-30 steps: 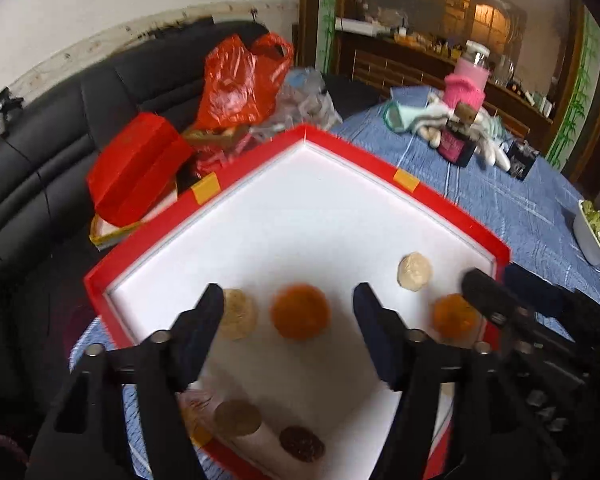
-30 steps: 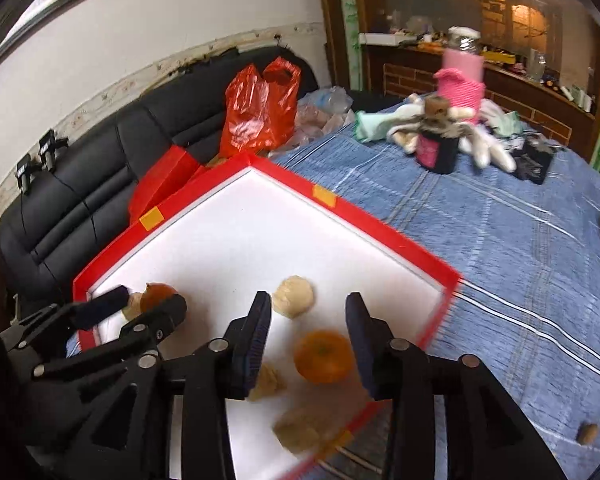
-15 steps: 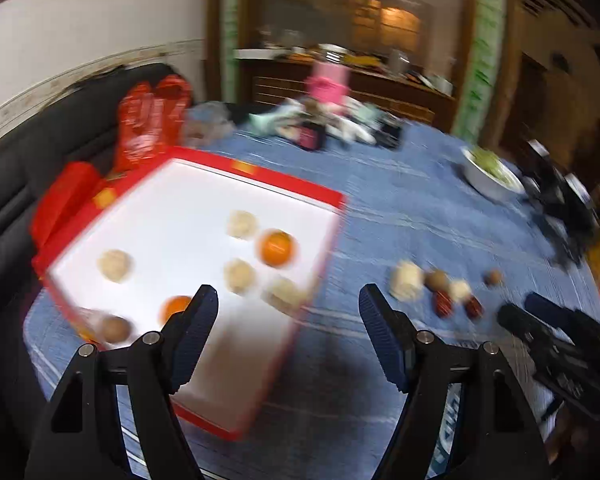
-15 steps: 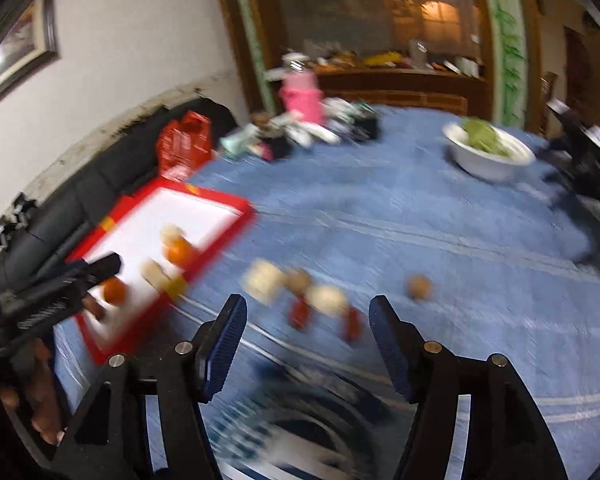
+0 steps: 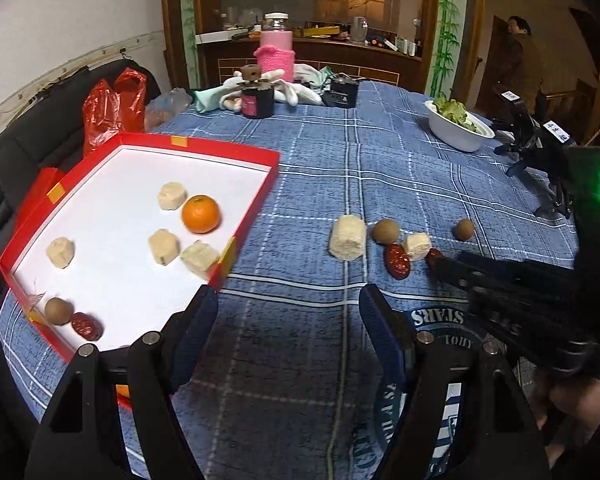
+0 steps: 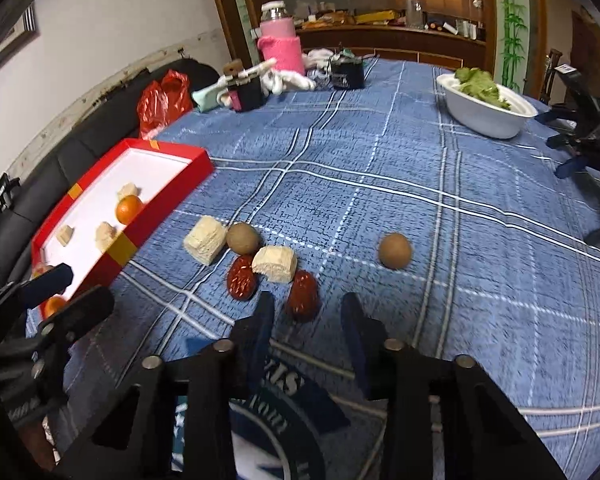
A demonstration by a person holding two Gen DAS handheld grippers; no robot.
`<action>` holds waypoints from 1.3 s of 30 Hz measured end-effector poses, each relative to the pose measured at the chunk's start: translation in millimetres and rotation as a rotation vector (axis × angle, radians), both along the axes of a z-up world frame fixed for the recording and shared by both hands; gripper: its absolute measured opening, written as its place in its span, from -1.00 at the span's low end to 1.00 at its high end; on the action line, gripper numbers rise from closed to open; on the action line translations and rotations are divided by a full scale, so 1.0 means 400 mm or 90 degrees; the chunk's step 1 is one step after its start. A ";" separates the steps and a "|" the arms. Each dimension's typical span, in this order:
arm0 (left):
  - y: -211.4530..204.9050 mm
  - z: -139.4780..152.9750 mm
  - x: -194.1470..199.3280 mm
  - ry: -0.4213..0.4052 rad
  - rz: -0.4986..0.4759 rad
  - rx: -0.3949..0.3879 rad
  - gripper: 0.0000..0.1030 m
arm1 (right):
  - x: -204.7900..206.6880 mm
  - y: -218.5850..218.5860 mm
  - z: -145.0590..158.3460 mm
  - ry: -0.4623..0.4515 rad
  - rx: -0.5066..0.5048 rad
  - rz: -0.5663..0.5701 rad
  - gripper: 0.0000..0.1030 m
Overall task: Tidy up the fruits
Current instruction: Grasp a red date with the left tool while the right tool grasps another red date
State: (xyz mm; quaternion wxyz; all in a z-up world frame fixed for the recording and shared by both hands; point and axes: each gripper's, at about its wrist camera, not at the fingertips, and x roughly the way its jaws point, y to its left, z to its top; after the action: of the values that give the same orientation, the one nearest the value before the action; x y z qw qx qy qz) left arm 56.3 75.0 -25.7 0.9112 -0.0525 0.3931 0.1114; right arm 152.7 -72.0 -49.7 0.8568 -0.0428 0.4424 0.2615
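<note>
The red tray (image 5: 236,152) with a white floor holds an orange (image 5: 200,214), several pale chunks, a brown longan (image 5: 58,311) and a red date (image 5: 86,325). Loose on the blue checked cloth lie two pale chunks (image 6: 206,240), two longans (image 6: 395,250) and two red dates. My right gripper (image 6: 308,316) hovers low over the nearer date (image 6: 302,296). Its jaws are closing, with the date at the fingertips and gaps on both sides. My left gripper (image 5: 288,320) stands open over bare cloth beside the tray's near corner, nothing between its fingers.
A white bowl of greens (image 5: 456,130) sits at the far right. A pink-sleeved jar (image 5: 276,54), a dark jar and gloves crowd the table's far end. Red plastic bag (image 5: 114,110) and black sofa lie left. Black stand gear (image 6: 584,120) is right. A person stands in the back.
Both views have swung right from above the tray to the loose fruit on the cloth. The right jaws widened, then narrowed around a date. The left jaws stayed wide.
</note>
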 end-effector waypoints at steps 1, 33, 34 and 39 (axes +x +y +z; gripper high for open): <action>-0.003 -0.003 0.003 0.002 -0.001 -0.001 0.42 | 0.008 0.008 -0.007 0.007 -0.002 0.004 -0.57; -0.140 -0.071 0.134 0.065 -0.030 0.007 -0.68 | 0.011 -0.132 0.042 -0.019 0.128 -0.046 -0.68; -0.140 -0.070 0.126 0.066 -0.031 0.005 -0.68 | 0.010 -0.131 0.042 -0.021 0.127 -0.045 -0.68; -0.131 -0.062 0.079 0.063 -0.030 0.004 -0.68 | 0.006 -0.125 0.044 -0.025 0.113 -0.052 -0.68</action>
State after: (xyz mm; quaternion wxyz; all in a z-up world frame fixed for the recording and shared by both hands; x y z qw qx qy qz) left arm 87.7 22.7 -50.5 0.8933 -0.0349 0.4382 0.0939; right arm 154.9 -122.1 -32.0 0.8756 0.0459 0.4022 0.2637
